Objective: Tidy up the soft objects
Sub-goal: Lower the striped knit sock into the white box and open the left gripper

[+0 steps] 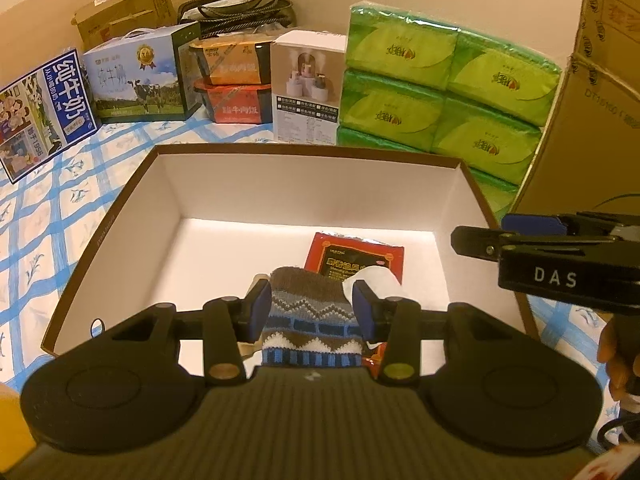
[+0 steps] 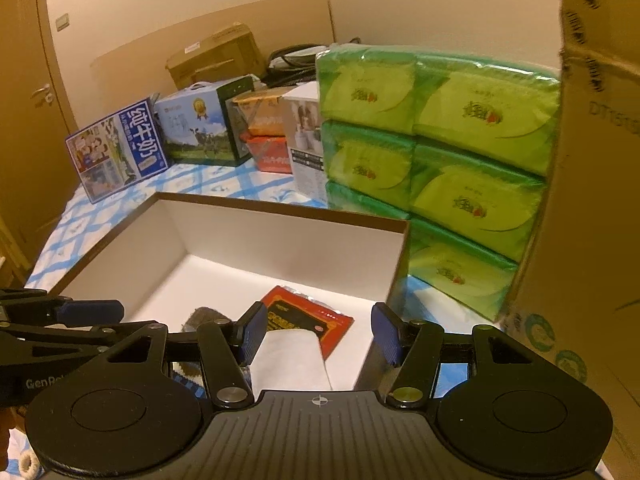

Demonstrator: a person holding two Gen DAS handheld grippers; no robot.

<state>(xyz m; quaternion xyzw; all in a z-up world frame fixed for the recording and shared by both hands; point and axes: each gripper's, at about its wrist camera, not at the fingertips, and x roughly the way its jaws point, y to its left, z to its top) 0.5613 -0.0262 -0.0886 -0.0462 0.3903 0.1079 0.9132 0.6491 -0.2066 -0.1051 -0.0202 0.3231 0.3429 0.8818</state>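
An open white box with a brown rim (image 1: 120,216) lies on the blue checked cloth. In it lies a red packet (image 1: 360,256), also in the right wrist view (image 2: 316,320). My left gripper (image 1: 310,310) is shut on a knitted brown, blue and white sock (image 1: 308,320), held over the box's near part. A white soft piece (image 1: 376,280) lies beside the sock on the packet; it shows in the right wrist view (image 2: 288,356). My right gripper (image 2: 316,332) is open and empty above the box's right side; it also shows at the right of the left wrist view (image 1: 520,236).
Stacked green tissue packs (image 1: 444,88) stand behind the box at the right. A tall cardboard carton (image 1: 592,120) is at far right. Milk cartons (image 1: 44,116), food boxes (image 1: 232,84) and a white product box (image 1: 308,88) line the back. A door (image 2: 24,120) is at left.
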